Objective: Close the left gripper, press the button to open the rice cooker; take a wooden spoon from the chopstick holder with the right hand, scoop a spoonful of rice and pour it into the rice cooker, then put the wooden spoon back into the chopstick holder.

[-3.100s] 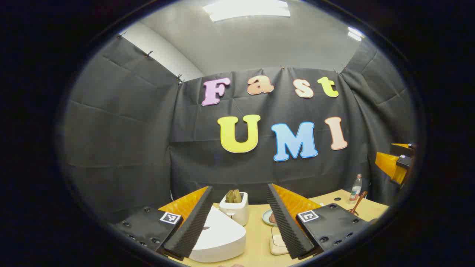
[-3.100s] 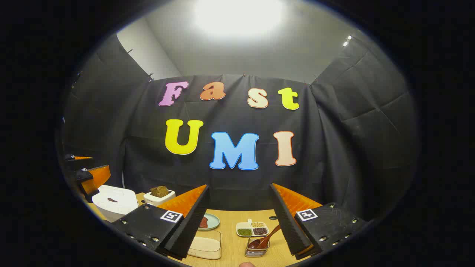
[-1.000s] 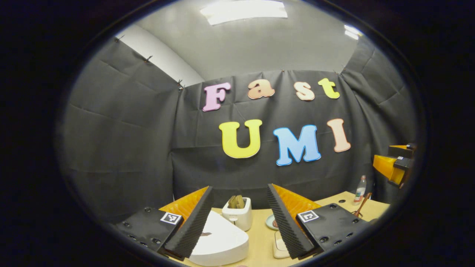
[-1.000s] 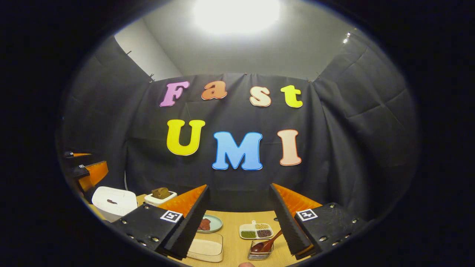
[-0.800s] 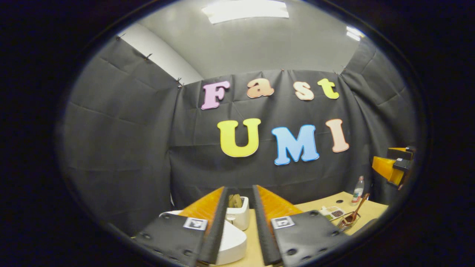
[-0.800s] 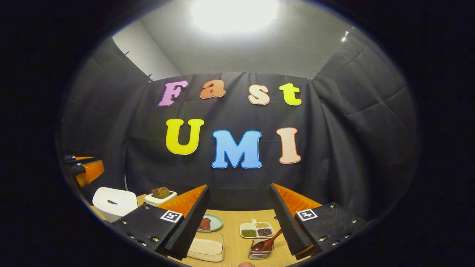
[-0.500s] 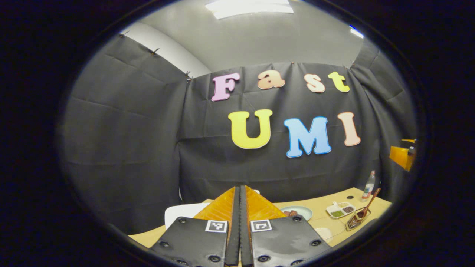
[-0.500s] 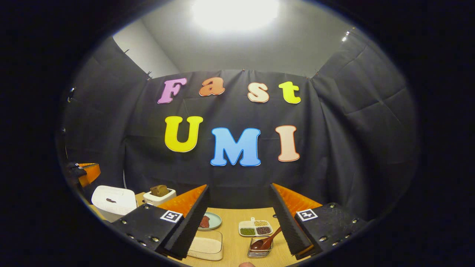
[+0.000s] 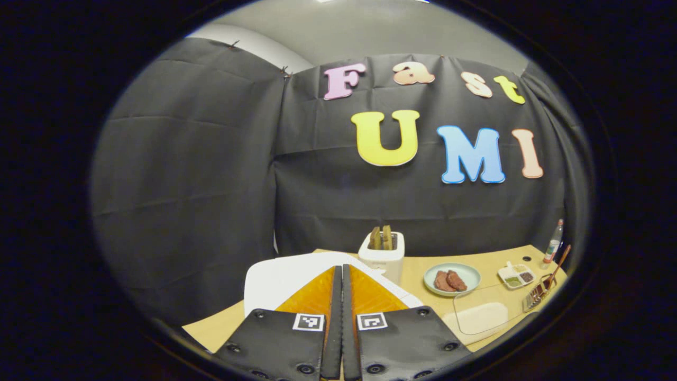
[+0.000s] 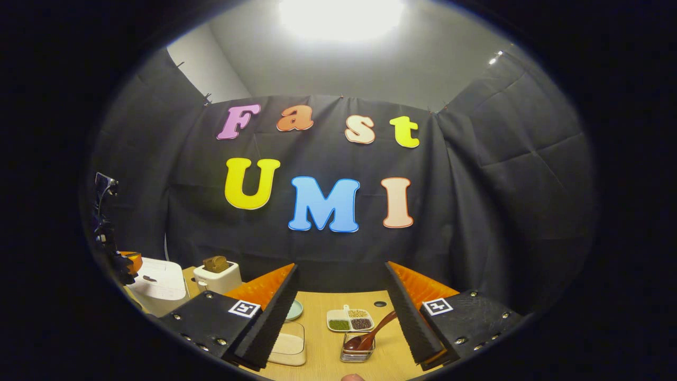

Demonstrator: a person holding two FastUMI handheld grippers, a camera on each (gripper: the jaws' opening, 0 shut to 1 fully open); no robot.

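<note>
The white rice cooker (image 9: pixel 275 276) sits with its lid down right under my left gripper (image 9: pixel 342 268), whose fingers are pressed together with nothing between them, tips over the lid. In the right gripper view the rice cooker (image 10: pixel 157 286) is at the far left, with the left gripper (image 10: pixel 128 261) just above its near edge. The wooden spoon (image 10: pixel 371 333) stands in the wire chopstick holder (image 10: pixel 356 353), low between the open fingers of my right gripper (image 10: pixel 341 266). The clear box of rice (image 10: pixel 290 344) lies left of the holder. Box (image 9: pixel 478 313) and holder (image 9: pixel 538 296) also lie to the cooker's right.
A white toaster (image 9: pixel 382 248) with bread stands behind the cooker. On the wooden table (image 10: pixel 322 360) lie a green plate with meat (image 9: pixel 452 279) and a divided dish of beans (image 10: pixel 349 321). A small bottle (image 9: pixel 553 244) stands at the far right edge.
My left gripper went from open to shut and then tipped down and forward over the rice cooker's lid. The right gripper stayed open and barely moved.
</note>
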